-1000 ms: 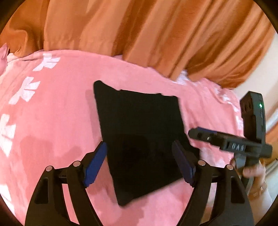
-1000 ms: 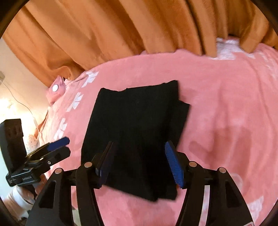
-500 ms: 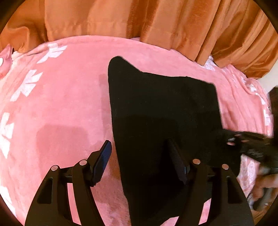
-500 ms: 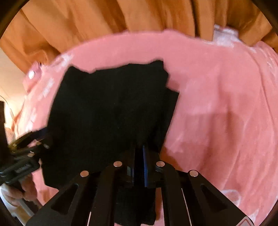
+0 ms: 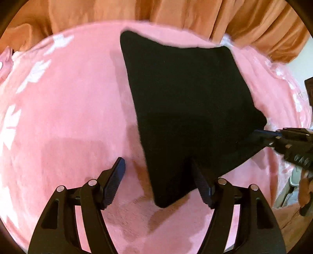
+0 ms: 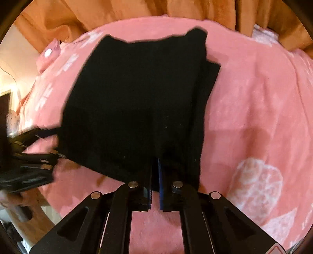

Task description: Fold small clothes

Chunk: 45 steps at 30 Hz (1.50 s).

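A black garment [image 5: 187, 105] lies partly folded on a pink blanket [image 5: 64, 109]; it also shows in the right wrist view [image 6: 137, 101]. My left gripper [image 5: 158, 175] is open, its jaws astride the garment's near left corner. My right gripper [image 6: 155, 172] is shut on the garment's near edge, and it shows at the right of the left wrist view [image 5: 277, 136], pinching the near right corner. The left gripper [image 6: 39, 148] shows blurred at the left of the right wrist view.
Orange curtains [image 5: 176, 13] hang behind the bed. The blanket [image 6: 254, 109] has white heart and flower prints. A pink cushion [image 6: 48, 56] lies at the far left. The bed's near edge is at the lower left of the right wrist view.
My right gripper has closed on the garment's near edge. My left gripper has moved in over the near left corner, still open. The garment's near edge is lifted slightly.
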### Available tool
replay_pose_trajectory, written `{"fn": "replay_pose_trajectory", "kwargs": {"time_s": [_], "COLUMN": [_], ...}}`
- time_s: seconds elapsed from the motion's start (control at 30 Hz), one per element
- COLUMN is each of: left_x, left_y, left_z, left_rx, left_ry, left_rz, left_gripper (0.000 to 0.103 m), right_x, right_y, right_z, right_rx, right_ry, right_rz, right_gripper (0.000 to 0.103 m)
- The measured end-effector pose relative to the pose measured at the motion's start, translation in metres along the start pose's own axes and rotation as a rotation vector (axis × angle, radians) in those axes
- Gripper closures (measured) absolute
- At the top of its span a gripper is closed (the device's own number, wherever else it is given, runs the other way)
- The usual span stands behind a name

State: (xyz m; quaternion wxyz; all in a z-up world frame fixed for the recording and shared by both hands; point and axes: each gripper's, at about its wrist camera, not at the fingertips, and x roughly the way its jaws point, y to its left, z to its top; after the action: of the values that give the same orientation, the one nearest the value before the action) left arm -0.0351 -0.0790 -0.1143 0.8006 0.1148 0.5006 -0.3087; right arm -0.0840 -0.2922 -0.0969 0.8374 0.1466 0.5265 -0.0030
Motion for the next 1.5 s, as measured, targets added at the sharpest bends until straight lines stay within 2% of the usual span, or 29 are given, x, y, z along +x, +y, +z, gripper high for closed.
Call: {"fn": "replay_pose_trajectory", "kwargs": {"time_s": [0.03,0.07,0.13,0.2,0.3,0.37,0.47,0.57,0.67,0.7,0.8,0.87,0.9,0.93,0.97,1.0,1.1,1.17,1.2,1.27,1.37,1.4,1.47,1.5], "left_x": [-0.001,-0.002,0.0,-0.002,-0.015,-0.028,-0.033,-0.013,0.006,0.009,0.01,0.009,0.011,0.006,0.007,0.006,0.005,0.004,0.002,0.0,-0.003,-0.004,-0.006,-0.007], "left_y": [-0.001,-0.002,-0.001,-0.001,0.001,0.0,-0.001,-0.001,0.001,0.0,-0.002,0.001,0.002,0.0,-0.002,-0.002,-0.005,-0.004,-0.003,0.0,0.003,0.004,0.005,0.005], "left_z": [-0.001,-0.002,-0.004,-0.002,0.007,0.021,0.039,0.05,0.055,0.054,0.057,0.056,0.058,0.051,0.051,0.051,0.048,0.047,0.047,0.046,0.046,0.046,0.046,0.046], "left_rx": [0.017,0.021,0.01,-0.004,-0.051,-0.062,-0.049,-0.039,-0.052,-0.055,-0.041,-0.051,-0.058,-0.059,-0.056,-0.053,-0.046,-0.043,-0.046,-0.047,-0.055,-0.06,-0.065,-0.065], "left_ry": [-0.001,-0.005,0.004,0.013,-0.015,-0.083,-0.158,-0.144,-0.111,-0.106,-0.115,-0.115,-0.113,-0.115,-0.118,-0.121,-0.129,-0.132,-0.132,-0.133,-0.135,-0.138,-0.145,-0.146], "left_rz": [0.011,0.019,0.013,0.018,-0.019,-0.051,0.011,0.076,0.098,0.094,0.103,0.098,0.095,0.098,0.103,0.107,0.119,0.119,0.116,0.108,0.103,0.097,0.094,0.094], "left_gripper": [0.036,0.036,0.036,0.036,0.038,0.038,0.037,0.037,0.036,0.036,0.036,0.036,0.036,0.036,0.036,0.036,0.036,0.036,0.036,0.036,0.036,0.035,0.035,0.035], "right_x": [-0.007,-0.008,0.012,0.01,-0.022,-0.049,-0.057,-0.031,0.017,0.028,0.01,-0.002,-0.006,-0.008,-0.004,0.001,0.019,0.028,0.027,0.008,-0.039,-0.043,-0.03,0.0], "right_y": [0.0,0.0,-0.001,-0.001,-0.005,-0.002,0.001,0.0,-0.004,-0.004,-0.003,-0.006,-0.009,-0.014,-0.018,-0.022,-0.025,-0.017,-0.013,-0.002,0.015,0.014,0.003,-0.011], "right_z": [-0.002,-0.006,-0.012,-0.008,0.006,0.02,0.041,0.056,0.057,0.05,0.051,0.051,0.052,0.053,0.058,0.061,0.069,0.072,0.074,0.075,0.075,0.074,0.074,0.073], "right_rx": [0.004,-0.011,-0.039,-0.044,0.012,0.022,0.023,0.029,0.014,0.019,0.041,0.048,0.056,0.075,0.089,0.104,0.127,0.102,0.091,0.07,0.038,0.032,0.032,0.055], "right_ry": [-0.006,0.004,0.079,0.082,-0.023,-0.137,-0.187,-0.135,-0.013,-0.014,-0.04,-0.086,-0.108,-0.127,-0.132,-0.127,-0.08,-0.073,-0.077,-0.131,-0.261,-0.278,-0.24,-0.141], "right_rz": [0.022,0.009,-0.049,-0.048,-0.008,0.017,0.014,-0.008,-0.114,-0.111,-0.084,-0.068,-0.071,-0.077,-0.078,-0.074,-0.047,-0.026,-0.022,-0.002,0.086,0.073,-0.002,-0.069], "right_gripper": [0.098,0.098,0.1,0.101,0.098,0.097,0.09,0.09,0.09,0.092,0.091,0.086,0.075,0.058,0.052,0.05,0.052,0.075,0.099,0.098,0.099,0.099,0.099,0.099]}}
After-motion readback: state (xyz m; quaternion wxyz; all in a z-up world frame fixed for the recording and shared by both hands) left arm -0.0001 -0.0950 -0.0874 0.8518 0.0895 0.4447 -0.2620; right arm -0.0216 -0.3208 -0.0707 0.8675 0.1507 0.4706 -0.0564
